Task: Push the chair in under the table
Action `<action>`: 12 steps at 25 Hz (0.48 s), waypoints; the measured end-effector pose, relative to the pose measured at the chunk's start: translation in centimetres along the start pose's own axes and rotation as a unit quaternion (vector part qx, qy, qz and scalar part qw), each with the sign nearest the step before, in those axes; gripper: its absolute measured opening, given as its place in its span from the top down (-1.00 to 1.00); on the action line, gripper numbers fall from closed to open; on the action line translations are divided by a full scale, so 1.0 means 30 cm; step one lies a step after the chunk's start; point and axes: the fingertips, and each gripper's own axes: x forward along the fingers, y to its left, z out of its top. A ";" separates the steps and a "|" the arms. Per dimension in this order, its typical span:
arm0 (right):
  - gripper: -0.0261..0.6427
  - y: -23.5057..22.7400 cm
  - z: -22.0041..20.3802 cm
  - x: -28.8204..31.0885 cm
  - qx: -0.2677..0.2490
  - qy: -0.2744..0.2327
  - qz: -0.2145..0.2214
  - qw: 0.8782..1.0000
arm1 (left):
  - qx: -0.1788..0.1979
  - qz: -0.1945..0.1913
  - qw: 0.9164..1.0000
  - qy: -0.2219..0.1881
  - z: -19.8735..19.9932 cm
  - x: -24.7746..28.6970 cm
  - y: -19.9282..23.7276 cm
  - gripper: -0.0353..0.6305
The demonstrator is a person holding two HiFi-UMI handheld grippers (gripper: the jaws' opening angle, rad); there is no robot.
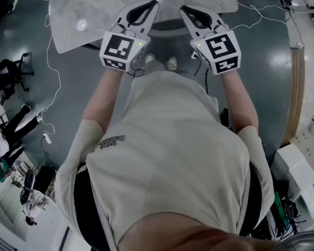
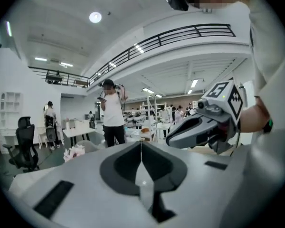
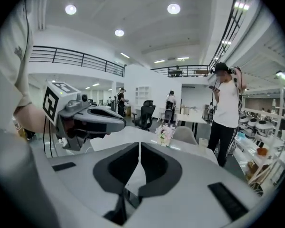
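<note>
Left gripper (image 1: 152, 4) and right gripper (image 1: 184, 8), both closed and empty, raised over the table (image 1: 83, 14) edge.
No chair shows under them; a blind push could miss it.

Cuts off the table (image 1: 68, 9) at the top edge, just beyond the tips of the left gripper (image 1: 153, 3) and right gripper (image 1: 182, 8). Cannot make out the small clutter on the benches (image 3: 263, 125) far ahead of the right gripper.
</note>
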 end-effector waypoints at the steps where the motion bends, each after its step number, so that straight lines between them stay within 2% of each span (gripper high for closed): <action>1: 0.86 0.000 0.035 -0.013 0.006 -0.015 -0.002 1.000 | 0.008 0.001 1.000 -0.011 0.034 -0.010 0.003 0.85; 10: 0.89 -0.029 0.264 -0.098 0.031 -0.116 -0.058 0.991 | 0.029 -0.025 0.997 -0.071 0.217 -0.064 0.022 0.86; 12: 0.89 -0.025 0.293 -0.109 0.031 -0.130 -0.064 0.989 | 0.021 -0.024 0.996 -0.086 0.265 -0.082 0.028 0.86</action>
